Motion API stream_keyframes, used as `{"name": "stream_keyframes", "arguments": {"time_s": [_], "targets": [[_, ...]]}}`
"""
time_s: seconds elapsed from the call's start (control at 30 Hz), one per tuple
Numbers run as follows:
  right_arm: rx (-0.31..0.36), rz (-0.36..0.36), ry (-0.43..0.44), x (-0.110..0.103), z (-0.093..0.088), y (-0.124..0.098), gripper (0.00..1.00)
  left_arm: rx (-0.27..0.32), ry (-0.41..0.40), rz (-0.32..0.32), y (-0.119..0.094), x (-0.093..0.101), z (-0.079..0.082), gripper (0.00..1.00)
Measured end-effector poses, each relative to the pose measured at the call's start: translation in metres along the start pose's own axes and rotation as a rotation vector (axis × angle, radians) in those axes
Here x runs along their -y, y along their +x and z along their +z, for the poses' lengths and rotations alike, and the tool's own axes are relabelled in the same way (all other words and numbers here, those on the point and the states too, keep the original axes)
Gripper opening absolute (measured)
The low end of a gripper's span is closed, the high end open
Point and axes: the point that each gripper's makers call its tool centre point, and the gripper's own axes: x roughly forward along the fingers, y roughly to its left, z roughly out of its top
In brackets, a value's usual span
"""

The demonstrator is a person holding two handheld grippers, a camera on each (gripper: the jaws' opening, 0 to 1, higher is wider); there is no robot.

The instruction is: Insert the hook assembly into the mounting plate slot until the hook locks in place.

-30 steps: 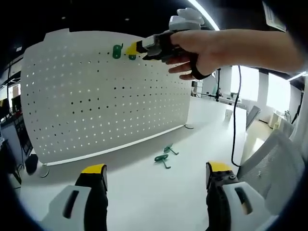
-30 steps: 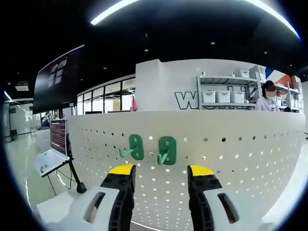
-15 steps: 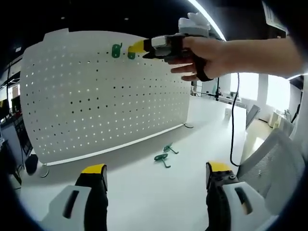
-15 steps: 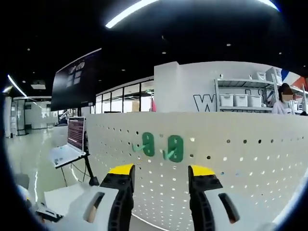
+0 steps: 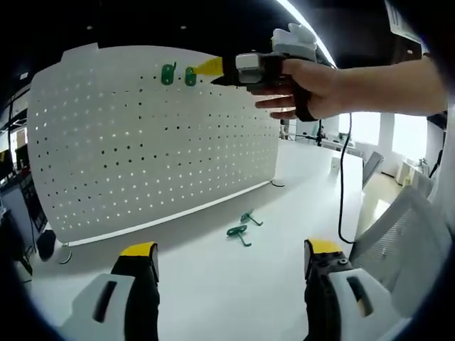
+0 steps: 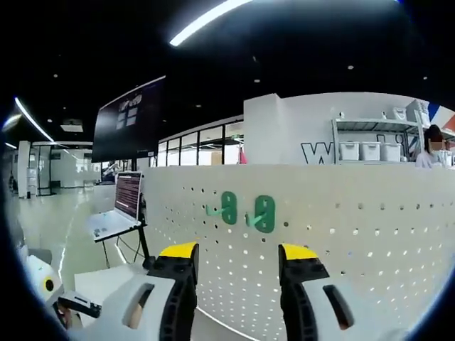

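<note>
A white pegboard (image 5: 142, 135) stands on the tabletop (image 5: 227, 284) with two green hooks (image 6: 245, 211) seated near its top edge, two loose hooks (image 5: 242, 226) lying before it, and the right hand-held gripper (image 6: 234, 257) and left hand-held gripper (image 5: 226, 257) both wide and empty.

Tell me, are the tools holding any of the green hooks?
No. The left tool and right tool are both open and empty. Two green plastic hooks hang on the white perforated board; two more lie on the white table.

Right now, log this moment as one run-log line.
pegboard: two green hooks mounted | table: two loose hooks | right gripper: open, near mounted hooks | left gripper: open, empty
</note>
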Motion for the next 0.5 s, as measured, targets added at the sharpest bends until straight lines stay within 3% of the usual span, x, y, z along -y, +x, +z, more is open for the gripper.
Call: {"name": "stream_keyframes", "arguments": {"time_s": [0.17,0.5], "targets": [[-0.027,0.031,-0.044,-0.005,-0.013,-0.02,0.45,0.004,-0.002,-0.001,0.0,0.0,0.001,0.87],[-0.027,0.068,-0.04,-0.008,-0.032,-0.056,0.48,0.001,0.004,-0.013,0.002,0.003,0.0,0.87]]}}
